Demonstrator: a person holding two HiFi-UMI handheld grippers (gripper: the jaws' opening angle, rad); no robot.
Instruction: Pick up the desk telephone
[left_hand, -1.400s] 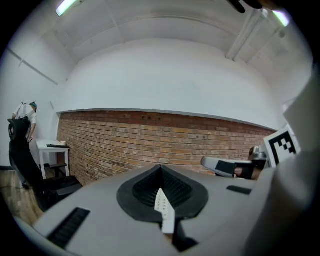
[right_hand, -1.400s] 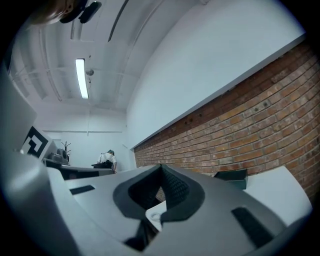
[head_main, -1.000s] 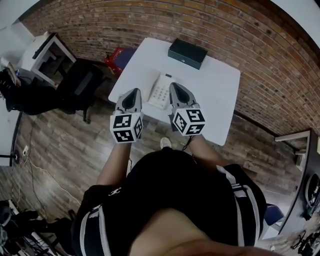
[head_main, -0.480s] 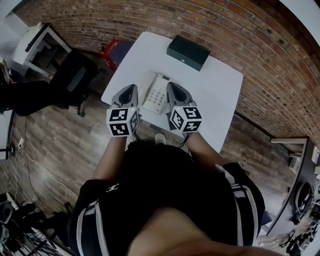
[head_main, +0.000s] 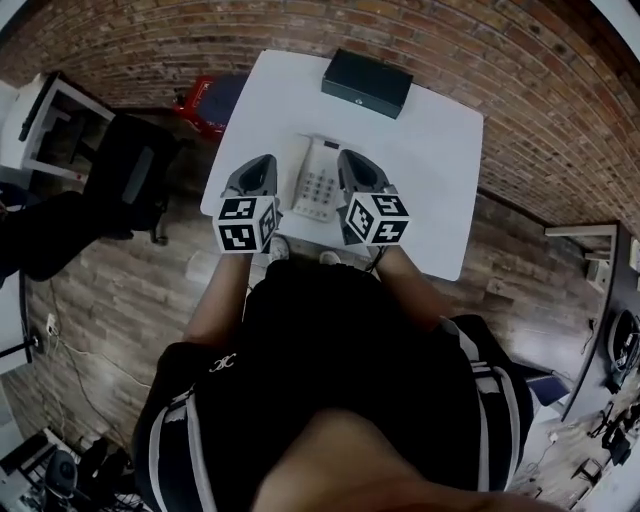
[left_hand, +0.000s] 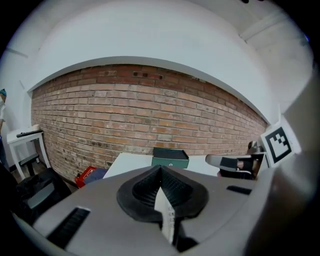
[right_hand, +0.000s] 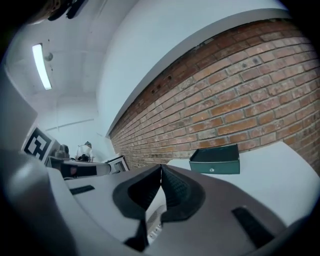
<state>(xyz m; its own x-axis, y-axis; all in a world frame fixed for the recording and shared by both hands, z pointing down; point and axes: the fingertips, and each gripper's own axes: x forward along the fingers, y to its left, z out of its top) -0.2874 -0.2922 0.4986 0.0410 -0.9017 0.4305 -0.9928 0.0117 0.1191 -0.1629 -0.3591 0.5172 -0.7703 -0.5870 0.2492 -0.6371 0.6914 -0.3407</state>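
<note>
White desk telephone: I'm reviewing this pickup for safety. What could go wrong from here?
1. The left gripper and right gripper flank the white desk telephone with jaws shut; closing in so, they may shove it, not grasp it.
2. It lies near the white table's near edge, so a shove could slide it off.
3. Its handset seems to rest loose and might drop if tilted.

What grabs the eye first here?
The left claw and right claw, both shut, flank a white phone near the front edge of a white table. A dark box sits at the table's far edge, by the brick wall.
</note>
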